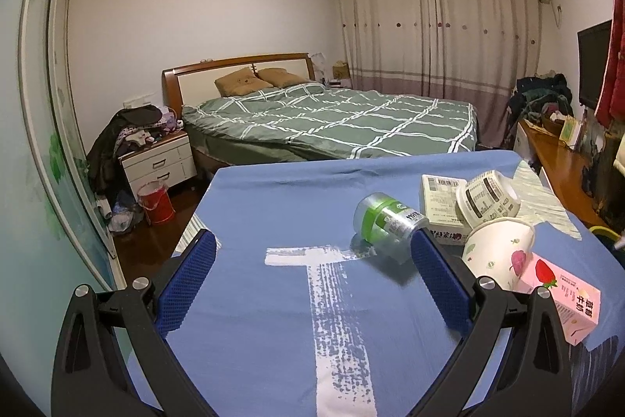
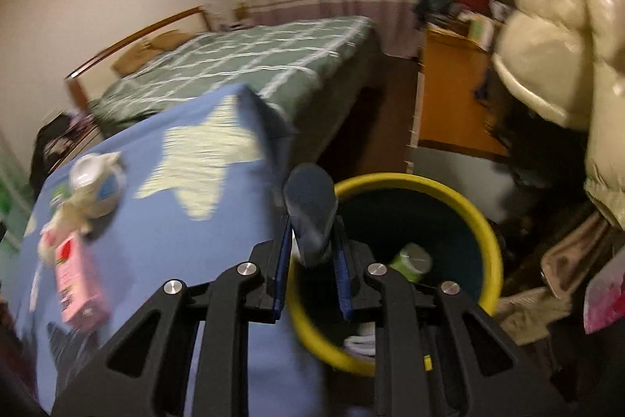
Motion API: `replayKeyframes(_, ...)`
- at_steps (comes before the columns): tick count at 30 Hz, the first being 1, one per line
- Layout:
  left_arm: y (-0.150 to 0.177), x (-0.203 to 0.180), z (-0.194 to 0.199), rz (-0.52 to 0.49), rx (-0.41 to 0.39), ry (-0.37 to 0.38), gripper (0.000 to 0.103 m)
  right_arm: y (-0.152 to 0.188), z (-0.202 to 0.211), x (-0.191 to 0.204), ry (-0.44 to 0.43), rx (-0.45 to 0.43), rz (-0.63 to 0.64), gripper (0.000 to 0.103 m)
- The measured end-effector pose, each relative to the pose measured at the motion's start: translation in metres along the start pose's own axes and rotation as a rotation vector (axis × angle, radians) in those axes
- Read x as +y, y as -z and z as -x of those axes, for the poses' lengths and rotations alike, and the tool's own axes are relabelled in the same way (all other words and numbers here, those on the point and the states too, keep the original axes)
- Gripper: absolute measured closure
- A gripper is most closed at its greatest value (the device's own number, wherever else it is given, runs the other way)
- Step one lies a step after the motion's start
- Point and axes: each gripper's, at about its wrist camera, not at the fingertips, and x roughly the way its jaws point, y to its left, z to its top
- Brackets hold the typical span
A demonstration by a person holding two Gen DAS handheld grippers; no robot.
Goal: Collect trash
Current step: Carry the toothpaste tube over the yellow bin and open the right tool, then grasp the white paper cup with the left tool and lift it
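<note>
**Two grippers at a cloth-covered table beside a yellow-rimmed bin**

Left wrist view: the left gripper (image 1: 312,260) was held over a table under a blue cloth (image 1: 273,206) printed with a white T shape, its blue-padded jaws spread wide with nothing between them. A clear bottle with a green label (image 1: 384,221) lay on its side just ahead of the right-hand pad; whether the two touched could not be told. Behind and to the right of the bottle stood a cluster of trash: a white box (image 1: 439,202), a white tub with a printed label (image 1: 490,200) tilted on top of it, a paper cup (image 1: 500,249) lying on its side, and a pink strawberry-milk carton (image 1: 562,299) nearest the camera at the table's right edge. A bed with a green checked cover (image 1: 332,120) stood beyond the table.

Right wrist view (blurred): the right gripper (image 2: 312,249) was closed almost fully on a dark blue, rounded object (image 2: 312,210) that stood up from between its pads; what the object was could not be told. The gripper and its load were at the near left rim of a round bin with a yellow rim (image 2: 488,221), just beside the table's corner. Inside the bin lay a green-and-white container (image 2: 412,260), and something white showed near the bottom. The pink carton (image 2: 78,288) and the cluster of white containers (image 2: 93,182) remained on the blue cloth (image 2: 175,241) at the left.
</note>
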Motion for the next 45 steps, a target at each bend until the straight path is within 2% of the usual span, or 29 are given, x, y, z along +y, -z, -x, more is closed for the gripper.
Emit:
replayKeyframes(5, 0.002, -0.004, -0.004, -0.015, 0.014, 0.005, 0.005, 0.001, -0.016, -0.043, 0.069, 0.018, -0.075, 0.084)
replayKeyframes(10, 0.003, -0.01, -0.007, -0.032, 0.022, 0.027, 0.005, 0.004, -0.03, -0.063, 0.104, 0.039, -0.109, 0.084)
replayKeyframes(14, 0.005, -0.017, -0.006, -0.052, 0.023, 0.053, 0.005, 0.007, -0.035, -0.068, 0.124, 0.038, -0.134, 0.072)
replayKeyframes(17, 0.006, -0.025, -0.006, -0.079, 0.02, 0.079, 0.005, 0.009, -0.032, -0.066, 0.124, 0.028, -0.136, 0.071)
replayKeyframes(19, 0.007, -0.03, -0.005, -0.094, 0.022, 0.107, 0.005, 0.01, -0.031, -0.064, 0.125, 0.023, -0.129, 0.071)
replayKeyframes(25, 0.01, -0.056, -0.008, -0.146, 0.068, 0.296, 0.005, 0.014, -0.032, -0.053, 0.081, 0.037, -0.111, 0.07)
replayKeyframes(31, 0.005, -0.084, -0.02, -0.168, 0.174, 0.434, 0.005, 0.021, -0.035, -0.046, 0.043, 0.052, -0.102, 0.07)
replayKeyframes(34, 0.0, -0.094, -0.034, -0.178, 0.215, 0.479, 0.005, 0.024, -0.035, -0.046, 0.033, 0.06, -0.103, 0.07)
replayKeyframes(40, 0.004, -0.108, -0.058, -0.295, 0.28, 0.555, 0.011, 0.025, -0.031, -0.055, 0.033, 0.059, -0.12, 0.07)
replayKeyframes(45, 0.011, -0.122, -0.068, -0.439, 0.291, 0.558, 0.014, 0.025, -0.03, -0.059, 0.036, 0.058, -0.13, 0.07)
